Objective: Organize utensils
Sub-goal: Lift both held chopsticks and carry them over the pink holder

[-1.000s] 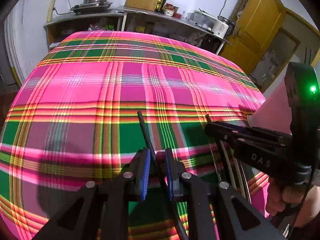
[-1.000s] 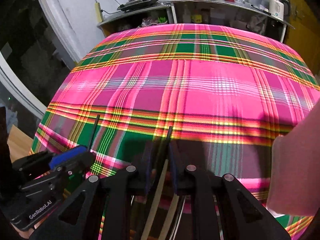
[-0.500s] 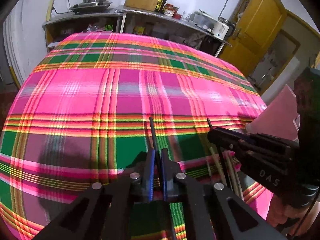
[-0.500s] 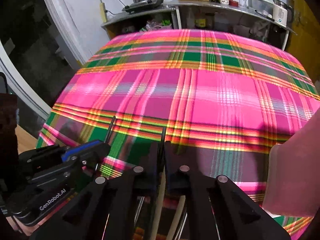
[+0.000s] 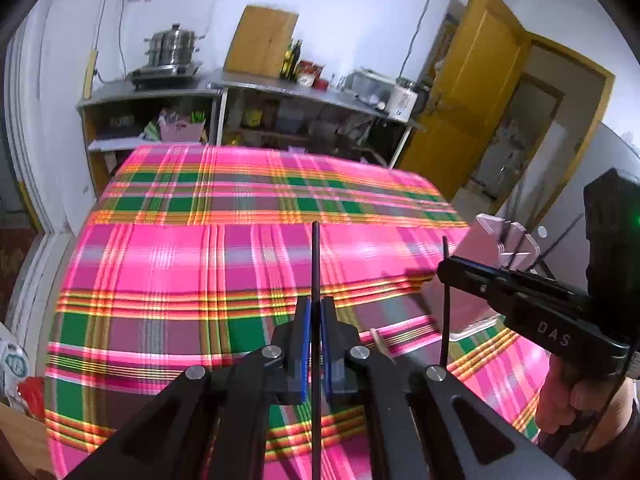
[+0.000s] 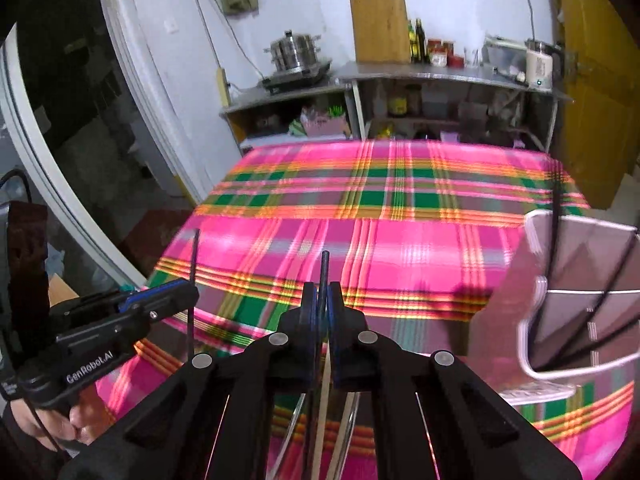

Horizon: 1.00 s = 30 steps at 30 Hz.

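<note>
1. Fingers of the left gripper (image 5: pixel 314 312) are clamped on a black chopstick (image 5: pixel 315 256), which passes between the blue pads and juts well past the tips.
2. Fingers of the right gripper (image 6: pixel 322 300) pinch a second black chopstick (image 6: pixel 323 270), its end standing just beyond the tips.
3. Both sticks hang above the plaid-covered surface (image 5: pixel 248 240).
4. Pale utensils (image 6: pixel 322 392) lie on the cloth below the right gripper.
5. A pink divided holder (image 6: pixel 568 312) stands to the right, dark sticks in it.

plaid-clothed table (image 5: pixel 168 264), pink holder (image 6: pixel 560 280)
</note>
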### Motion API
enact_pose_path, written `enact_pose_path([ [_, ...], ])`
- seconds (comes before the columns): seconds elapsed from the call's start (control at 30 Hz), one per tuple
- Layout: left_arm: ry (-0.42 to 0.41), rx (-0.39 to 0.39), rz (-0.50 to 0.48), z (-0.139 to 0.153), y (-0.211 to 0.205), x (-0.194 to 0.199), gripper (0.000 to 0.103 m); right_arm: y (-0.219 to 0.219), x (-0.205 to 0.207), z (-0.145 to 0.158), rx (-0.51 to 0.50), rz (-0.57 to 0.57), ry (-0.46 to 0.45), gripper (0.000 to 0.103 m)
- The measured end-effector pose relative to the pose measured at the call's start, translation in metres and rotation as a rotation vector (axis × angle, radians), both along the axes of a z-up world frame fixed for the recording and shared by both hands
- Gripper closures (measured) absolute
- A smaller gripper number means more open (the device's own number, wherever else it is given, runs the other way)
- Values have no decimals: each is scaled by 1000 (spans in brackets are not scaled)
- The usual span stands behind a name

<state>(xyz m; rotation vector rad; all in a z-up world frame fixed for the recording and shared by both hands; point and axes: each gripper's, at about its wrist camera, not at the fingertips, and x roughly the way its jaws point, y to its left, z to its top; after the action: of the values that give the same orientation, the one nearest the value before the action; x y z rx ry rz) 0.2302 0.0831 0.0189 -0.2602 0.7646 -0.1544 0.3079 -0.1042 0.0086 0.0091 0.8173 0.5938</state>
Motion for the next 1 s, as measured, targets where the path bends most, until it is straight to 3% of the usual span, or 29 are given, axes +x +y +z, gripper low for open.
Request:
enact_pose_path([
  [0.6,-121,37,-64,78,-31,-46,99,-57,-65,69,94,-54,-138,98],
  [1.0,-118,-8,-129,89,-64,-39,99,-104,-79,93,129,-134,-188,98],
])
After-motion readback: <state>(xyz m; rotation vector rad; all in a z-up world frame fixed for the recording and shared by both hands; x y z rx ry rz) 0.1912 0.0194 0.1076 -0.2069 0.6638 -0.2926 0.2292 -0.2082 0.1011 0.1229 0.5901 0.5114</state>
